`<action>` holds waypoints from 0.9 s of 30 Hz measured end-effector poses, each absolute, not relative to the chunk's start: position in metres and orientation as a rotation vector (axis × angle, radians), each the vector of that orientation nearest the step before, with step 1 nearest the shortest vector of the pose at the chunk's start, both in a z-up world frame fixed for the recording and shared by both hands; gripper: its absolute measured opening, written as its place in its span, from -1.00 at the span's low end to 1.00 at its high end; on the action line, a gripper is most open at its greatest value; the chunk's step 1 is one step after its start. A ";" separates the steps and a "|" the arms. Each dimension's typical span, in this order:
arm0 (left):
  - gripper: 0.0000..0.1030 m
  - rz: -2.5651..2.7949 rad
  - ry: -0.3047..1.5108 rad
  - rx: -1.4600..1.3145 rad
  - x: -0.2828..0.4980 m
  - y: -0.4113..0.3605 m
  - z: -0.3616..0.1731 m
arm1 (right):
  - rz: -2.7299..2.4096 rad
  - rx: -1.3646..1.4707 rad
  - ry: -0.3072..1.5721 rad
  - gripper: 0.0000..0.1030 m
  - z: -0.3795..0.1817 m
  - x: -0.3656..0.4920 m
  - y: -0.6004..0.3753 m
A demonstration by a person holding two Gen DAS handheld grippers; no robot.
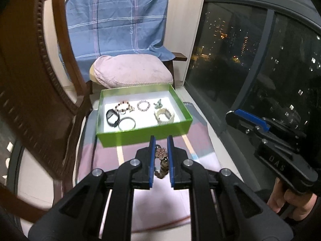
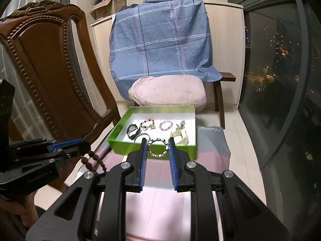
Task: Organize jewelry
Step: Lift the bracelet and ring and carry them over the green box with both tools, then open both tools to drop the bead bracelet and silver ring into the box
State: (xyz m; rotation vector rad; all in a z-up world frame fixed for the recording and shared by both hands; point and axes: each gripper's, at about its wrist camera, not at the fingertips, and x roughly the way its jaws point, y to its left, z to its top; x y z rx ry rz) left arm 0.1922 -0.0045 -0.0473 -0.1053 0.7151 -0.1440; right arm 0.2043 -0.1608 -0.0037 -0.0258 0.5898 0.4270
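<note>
Between right gripper (image 2: 157, 149) fingers: ring bracelet (image 2: 157, 147), right view only.

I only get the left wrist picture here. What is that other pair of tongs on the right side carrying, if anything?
Observer: The right tongs grip a black-and-gold bracelet between their tips, in front of the green box.
Operator: And the brown beads in my tongs, how do they hang?
Observer: From the left tongs they droop in a long string down toward the pink mat.
Operator: Anything above that blue cloth?
Observer: Yes, cardboard boxes sit up on the cabinet behind it.
</note>
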 end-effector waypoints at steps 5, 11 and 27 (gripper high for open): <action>-0.77 -0.139 0.723 -0.105 0.239 0.000 -0.048 | 0.432 -0.038 0.613 -0.59 -0.011 0.248 -0.147; -0.77 -0.111 0.746 -0.103 0.294 0.010 -0.056 | 0.459 -0.043 0.653 -0.59 -0.024 0.291 -0.126; -0.75 -0.036 0.830 -0.084 0.415 0.037 -0.103 | 0.487 -0.043 0.793 -0.59 -0.086 0.374 -0.074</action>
